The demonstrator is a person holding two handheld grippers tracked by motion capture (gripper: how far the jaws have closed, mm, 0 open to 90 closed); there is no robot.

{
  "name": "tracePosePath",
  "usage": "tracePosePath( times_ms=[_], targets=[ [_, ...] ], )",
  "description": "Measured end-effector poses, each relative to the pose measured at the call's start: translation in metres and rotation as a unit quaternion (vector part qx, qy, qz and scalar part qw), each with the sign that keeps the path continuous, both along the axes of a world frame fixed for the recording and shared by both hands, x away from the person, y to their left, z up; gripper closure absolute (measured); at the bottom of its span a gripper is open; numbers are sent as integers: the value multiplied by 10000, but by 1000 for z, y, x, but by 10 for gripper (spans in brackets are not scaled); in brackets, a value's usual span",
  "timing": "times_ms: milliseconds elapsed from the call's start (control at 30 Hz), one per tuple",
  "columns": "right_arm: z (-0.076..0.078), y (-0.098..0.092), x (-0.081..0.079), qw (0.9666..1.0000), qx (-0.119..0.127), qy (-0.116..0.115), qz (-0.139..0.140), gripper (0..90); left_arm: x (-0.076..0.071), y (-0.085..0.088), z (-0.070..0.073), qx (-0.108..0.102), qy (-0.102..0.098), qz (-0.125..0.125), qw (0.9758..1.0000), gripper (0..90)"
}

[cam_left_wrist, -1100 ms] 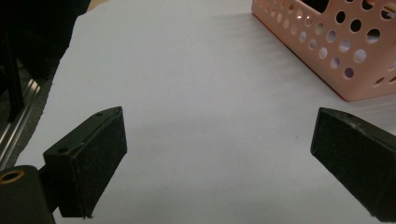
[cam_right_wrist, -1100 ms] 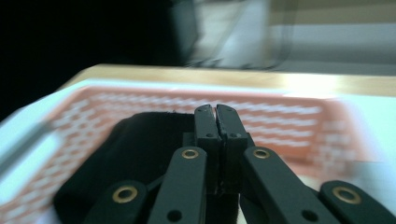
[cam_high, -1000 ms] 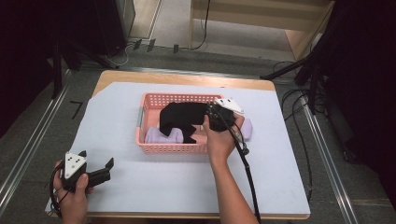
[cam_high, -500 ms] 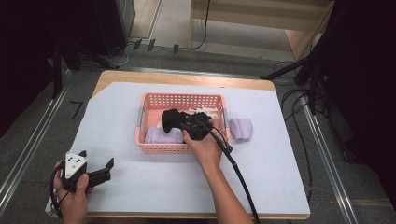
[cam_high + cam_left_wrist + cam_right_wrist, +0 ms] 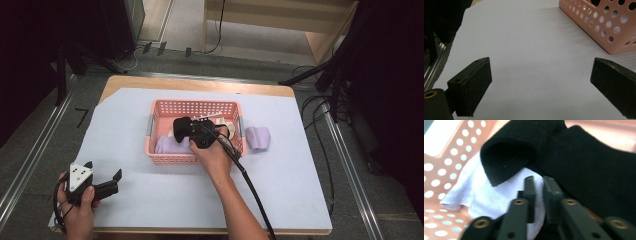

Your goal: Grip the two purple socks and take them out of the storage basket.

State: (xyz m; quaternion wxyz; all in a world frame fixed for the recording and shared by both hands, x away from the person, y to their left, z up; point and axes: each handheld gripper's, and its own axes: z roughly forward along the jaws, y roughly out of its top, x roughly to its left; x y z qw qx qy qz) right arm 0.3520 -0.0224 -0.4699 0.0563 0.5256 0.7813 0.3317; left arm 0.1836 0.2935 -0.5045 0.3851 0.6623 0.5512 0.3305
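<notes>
Two claws are in my hands at the counter (image 5: 150, 200), which is covered by a pale sheet. My left claw (image 5: 102, 181) sits at the lower left of the high view, resting low over the sheet with its jaws spread wide and nothing between them; in the left gripper view the bare sheet lies between the two black pads (image 5: 471, 87), and a corner of the pink basket (image 5: 609, 27) shows at the upper right.

My right claw (image 5: 192, 131) reaches into the pink basket (image 5: 165, 107) near the middle of the high view. In the right gripper view its jaws stand nearly together, with a narrow slit between them, over a black sock (image 5: 579, 160) and a white cloth (image 5: 481, 192). I cannot tell whether any fabric is pinched in that slit; the close view is blurred. The black sock's ribbed cuff curls open toward the upper left of that view, lying on the white cloth.

Just right of the basket on the sheet lies a lavender folded cloth (image 5: 257, 137), apart from the basket wall.
</notes>
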Motion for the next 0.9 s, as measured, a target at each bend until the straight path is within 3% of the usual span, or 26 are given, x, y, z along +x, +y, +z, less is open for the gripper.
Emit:
tracePosePath(
  times_ms=[100,167,200,367,500,533,567,600,633,667,733,767,800,833,867,900],
  targets=[
    [6,-7,-2,9994,314,-120,7,882,0,0,0,-5,-2,-1,10000,45],
    [8,-11,-6,9982,333,-489,-9,885,0,0,0,-17,-12,4,10000,44],
    [8,-11,-6,9982,333,-489,-9,885,0,0,0,-17,-12,4,10000,44],
    [18,-28,-12,9908,661,-1158,-246,885,0,1,0,-17,-19,-3,10000,44],
    [37,-46,-22,9779,923,-1841,-362,885,0,0,0,-16,9,-8,10000,44],
    [41,-48,-23,9753,965,-1960,-330,885,0,0,0,-12,11,-1,10000,44],
    [41,-48,-23,9753,965,-1960,-330,885,0,0,0,-12,11,-1,10000,45],
    [43,-51,-25,9724,987,-2094,-298,884,0,0,0,-3,7,-1,10000,45],
    [47,-56,-26,9651,1087,-2373,-229,884,0,0,0,-8,8,3,10000,45],
    [47,-56,-26,9651,1087,-2373,-229,884,0,0,0,-4,7,8,10000,45],
    [50,-61,-28,9567,1208,-2635,-255,884,0,0,0,-8,-3,15,10000,44],
    [53,-65,-30,9477,1282,-2908,-305,886,0,0,0,-7,-5,15,10000,44],
    [53,-65,-30,9477,1282,-2908,-305,886,0,0,0,-2,-6,12,10000,44],
    [57,-70,-32,9390,1347,-3147,-344,886,0,0,0,-4,-7,10,10000,44],
    [57,-70,-32,9390,1347,-3147,-344,886,0,0,0,-4,-7,10,10000,44],
    [61,-73,-34,9310,1359,-3363,-410,887,0,0,0,-5,-6,10,10000,44]
  ],
)
